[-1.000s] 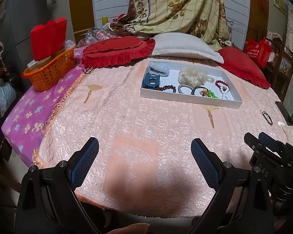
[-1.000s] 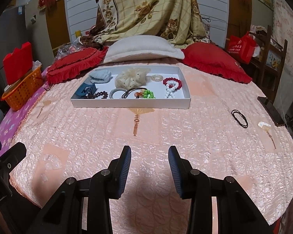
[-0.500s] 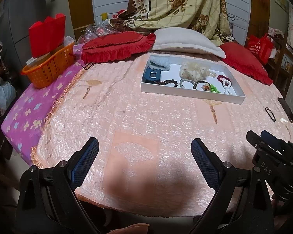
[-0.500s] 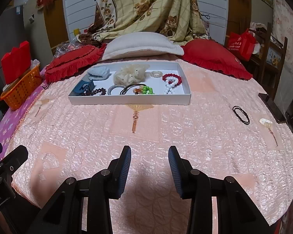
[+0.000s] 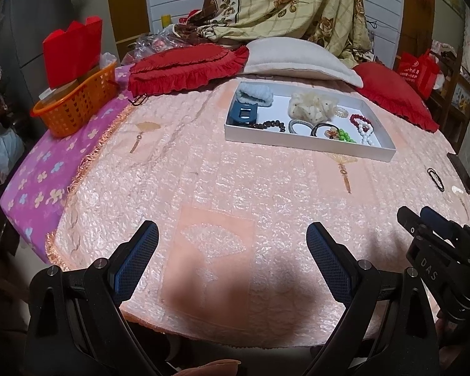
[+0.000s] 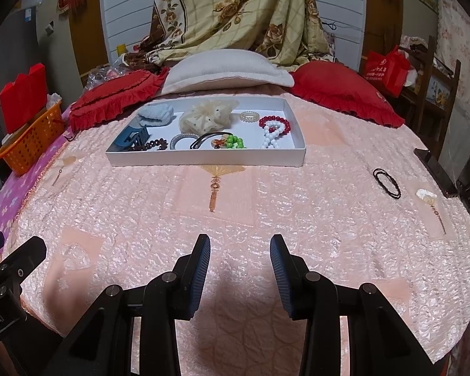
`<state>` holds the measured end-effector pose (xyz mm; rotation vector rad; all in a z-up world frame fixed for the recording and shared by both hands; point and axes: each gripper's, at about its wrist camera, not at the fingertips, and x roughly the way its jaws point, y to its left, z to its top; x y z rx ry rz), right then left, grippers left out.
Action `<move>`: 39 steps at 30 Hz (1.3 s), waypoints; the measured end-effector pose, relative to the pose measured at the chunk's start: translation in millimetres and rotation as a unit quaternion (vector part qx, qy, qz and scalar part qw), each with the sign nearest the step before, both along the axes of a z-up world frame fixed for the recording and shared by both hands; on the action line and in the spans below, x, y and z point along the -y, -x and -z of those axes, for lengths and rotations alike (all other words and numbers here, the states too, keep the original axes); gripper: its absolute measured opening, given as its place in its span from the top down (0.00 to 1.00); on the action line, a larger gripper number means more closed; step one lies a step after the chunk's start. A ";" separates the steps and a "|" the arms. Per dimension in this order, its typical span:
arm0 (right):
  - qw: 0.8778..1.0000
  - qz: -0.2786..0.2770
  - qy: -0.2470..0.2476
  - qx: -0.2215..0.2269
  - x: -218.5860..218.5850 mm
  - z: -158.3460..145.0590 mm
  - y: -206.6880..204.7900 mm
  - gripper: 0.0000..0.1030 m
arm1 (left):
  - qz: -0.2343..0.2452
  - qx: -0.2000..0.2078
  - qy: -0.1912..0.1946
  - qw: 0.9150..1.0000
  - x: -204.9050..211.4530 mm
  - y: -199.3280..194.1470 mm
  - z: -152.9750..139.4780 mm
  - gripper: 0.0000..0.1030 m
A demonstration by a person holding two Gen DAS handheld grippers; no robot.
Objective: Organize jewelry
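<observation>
A white tray (image 5: 307, 143) (image 6: 203, 158) lies on the pink bedspread, far ahead of both grippers. In it are a blue hair claw (image 6: 131, 138), a pale blue scrunchie (image 6: 156, 115), a cream scrunchie (image 6: 208, 116), dark beads (image 6: 153, 144), green beads (image 6: 235, 141), a red bead bracelet (image 6: 274, 122) and white beads (image 6: 271, 134). A black hair tie (image 6: 387, 181) (image 5: 436, 179) lies loose on the bedspread to the right. My left gripper (image 5: 232, 260) is wide open and empty near the bed's front edge. My right gripper (image 6: 239, 266) is open and empty, beside it to the right.
An orange basket (image 5: 75, 106) with red boxes stands on the purple sheet at far left. Red cushions (image 6: 116, 100) and a white pillow (image 6: 225, 72) lie behind the tray. A dark flat object (image 6: 435, 170) sits at the bed's right edge.
Both views have shifted a little, with the tray sitting slightly lower and nearer in frame. The jaws and the objects have not changed.
</observation>
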<state>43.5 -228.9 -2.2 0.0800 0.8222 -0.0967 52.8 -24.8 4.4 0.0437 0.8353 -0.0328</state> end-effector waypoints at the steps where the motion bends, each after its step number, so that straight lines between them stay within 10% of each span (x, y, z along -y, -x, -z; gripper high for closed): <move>1: 1.000 0.002 0.004 0.001 0.1 0.0 0.2 0.63 | 0.001 -0.001 0.000 1.000 0.3 -0.2 0.4 0.07; 39: 1.000 -0.002 0.006 -0.002 -0.7 12.5 -8.6 0.63 | -0.001 -0.028 -0.010 1.000 3.7 -16.5 19.8 0.07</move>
